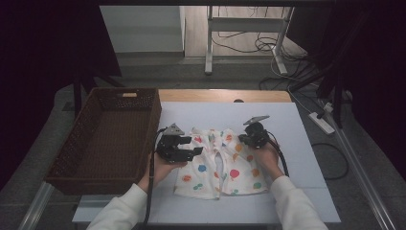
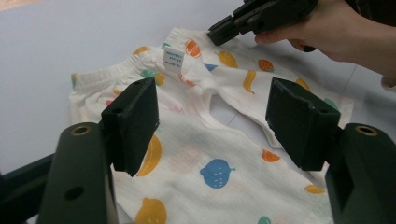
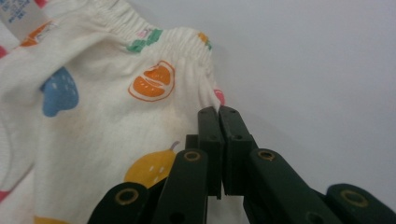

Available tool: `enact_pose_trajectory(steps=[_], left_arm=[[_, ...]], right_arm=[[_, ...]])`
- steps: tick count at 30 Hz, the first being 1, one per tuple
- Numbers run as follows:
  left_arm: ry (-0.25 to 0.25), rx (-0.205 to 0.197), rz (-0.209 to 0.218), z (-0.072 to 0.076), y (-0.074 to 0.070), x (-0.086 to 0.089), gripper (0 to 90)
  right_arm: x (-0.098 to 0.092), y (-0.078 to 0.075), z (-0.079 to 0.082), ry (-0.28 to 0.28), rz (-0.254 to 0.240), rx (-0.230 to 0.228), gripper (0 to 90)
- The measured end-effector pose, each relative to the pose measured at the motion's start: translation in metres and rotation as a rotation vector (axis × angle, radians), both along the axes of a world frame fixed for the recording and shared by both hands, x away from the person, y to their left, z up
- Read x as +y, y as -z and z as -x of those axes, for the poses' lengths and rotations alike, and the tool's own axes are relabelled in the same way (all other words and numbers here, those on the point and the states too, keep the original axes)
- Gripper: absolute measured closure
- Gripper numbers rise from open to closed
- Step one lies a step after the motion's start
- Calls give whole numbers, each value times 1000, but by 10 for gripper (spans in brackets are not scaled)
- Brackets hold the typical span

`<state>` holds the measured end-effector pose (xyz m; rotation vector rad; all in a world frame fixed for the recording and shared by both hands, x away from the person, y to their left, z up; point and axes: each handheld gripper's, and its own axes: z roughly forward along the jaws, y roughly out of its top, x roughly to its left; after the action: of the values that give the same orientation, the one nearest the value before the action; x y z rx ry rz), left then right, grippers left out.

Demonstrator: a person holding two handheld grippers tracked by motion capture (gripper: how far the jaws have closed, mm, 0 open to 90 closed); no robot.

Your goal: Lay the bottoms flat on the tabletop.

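White children's shorts (image 1: 220, 163) printed with coloured fruit lie flat on the pale blue table (image 1: 287, 143), waistband toward the far side. My left gripper (image 1: 195, 145) is at their left edge, jaws open. In the left gripper view its pads (image 2: 135, 121) stand wide apart above the shorts (image 2: 201, 154), without pressing on them. My right gripper (image 1: 242, 140) is at the right end of the waistband. In the right gripper view its jaws (image 3: 218, 112) are closed together on the puckered edge of the shorts (image 3: 93, 116). The right gripper (image 2: 215, 35) also appears in the left gripper view, its tip on the waistband.
A large brown wicker basket (image 1: 119, 93) stands at the table's left side, right beside my left hand. A white label (image 2: 173, 58) sticks up from the waistband. Bare table lies beyond and to the right of the shorts. Cables and a desk frame are on the floor behind.
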<state>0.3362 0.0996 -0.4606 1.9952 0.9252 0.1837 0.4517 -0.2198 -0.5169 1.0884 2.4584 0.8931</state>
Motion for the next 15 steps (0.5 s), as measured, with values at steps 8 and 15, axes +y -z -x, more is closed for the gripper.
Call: enact_pose_trajectory(steps=[8, 15], left_arm=[[-4, 4, -4, -1, 2, 1, 330], [-4, 5, -8, -1, 2, 1, 324]], right_arm=[[-22, -1, -4, 75, -10, -4, 878], [-26, -2, -3, 80, -21, -10, 839]])
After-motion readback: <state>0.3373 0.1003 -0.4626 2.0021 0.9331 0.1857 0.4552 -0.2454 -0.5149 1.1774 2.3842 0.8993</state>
